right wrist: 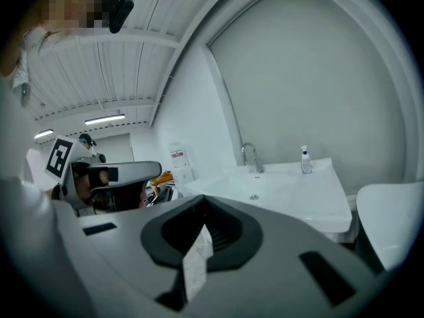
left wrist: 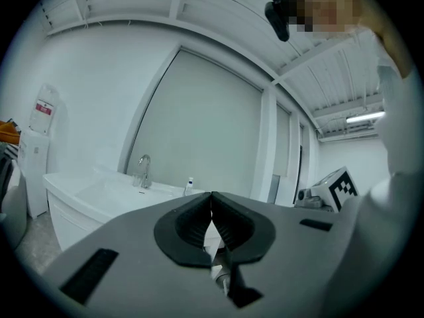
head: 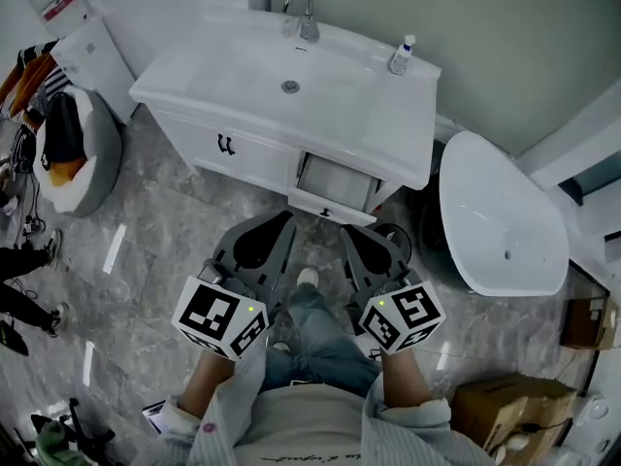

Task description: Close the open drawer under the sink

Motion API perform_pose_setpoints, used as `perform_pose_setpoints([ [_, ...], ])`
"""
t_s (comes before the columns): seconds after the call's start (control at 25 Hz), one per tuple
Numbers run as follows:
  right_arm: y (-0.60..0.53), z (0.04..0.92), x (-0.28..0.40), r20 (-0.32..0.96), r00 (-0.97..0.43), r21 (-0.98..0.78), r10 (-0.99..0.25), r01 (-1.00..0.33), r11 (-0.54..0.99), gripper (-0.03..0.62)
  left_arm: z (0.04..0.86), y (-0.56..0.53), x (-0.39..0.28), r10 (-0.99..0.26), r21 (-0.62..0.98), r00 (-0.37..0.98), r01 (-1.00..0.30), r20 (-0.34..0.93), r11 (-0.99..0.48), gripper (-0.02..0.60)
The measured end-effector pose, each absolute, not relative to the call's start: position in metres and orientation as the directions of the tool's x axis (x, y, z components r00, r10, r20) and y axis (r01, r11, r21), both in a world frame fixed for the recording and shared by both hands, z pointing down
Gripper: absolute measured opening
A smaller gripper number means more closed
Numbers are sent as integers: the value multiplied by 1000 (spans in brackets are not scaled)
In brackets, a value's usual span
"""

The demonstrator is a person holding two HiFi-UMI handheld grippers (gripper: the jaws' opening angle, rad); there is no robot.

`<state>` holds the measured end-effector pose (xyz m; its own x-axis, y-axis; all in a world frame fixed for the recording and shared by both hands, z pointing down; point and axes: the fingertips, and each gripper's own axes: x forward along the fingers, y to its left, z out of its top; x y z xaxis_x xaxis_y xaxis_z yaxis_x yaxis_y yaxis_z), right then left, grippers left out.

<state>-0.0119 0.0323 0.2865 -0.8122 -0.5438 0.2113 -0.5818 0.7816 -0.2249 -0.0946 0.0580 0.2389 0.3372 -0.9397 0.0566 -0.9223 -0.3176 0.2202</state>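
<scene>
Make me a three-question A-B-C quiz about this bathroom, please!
1. Where is the small bottle? A on the floor; B on the sink top, right of the faucet; C on a shelf.
2. What colour is the sink cabinet? A white; B red; C black.
3. The drawer under the sink is: A shut; B pulled open; C lying on the floor.
Answers: 1 B, it stands beside the faucet; 2 A, its front is white; 3 B, it sticks out of the cabinet.

Your right gripper, lower centre: fingers together, nothing gripped. Sink centre-right, with faucet and bottle. Left gripper mid-left.
</scene>
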Motion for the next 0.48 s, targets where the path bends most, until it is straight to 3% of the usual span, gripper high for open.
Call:
perform_pose_setpoints([
  [0.48, -90, 270, -4, 192, -803, -217, -564, -595, 774, 11, 221, -64, -86, -935, 197, 353, -919, 28, -341, 15],
])
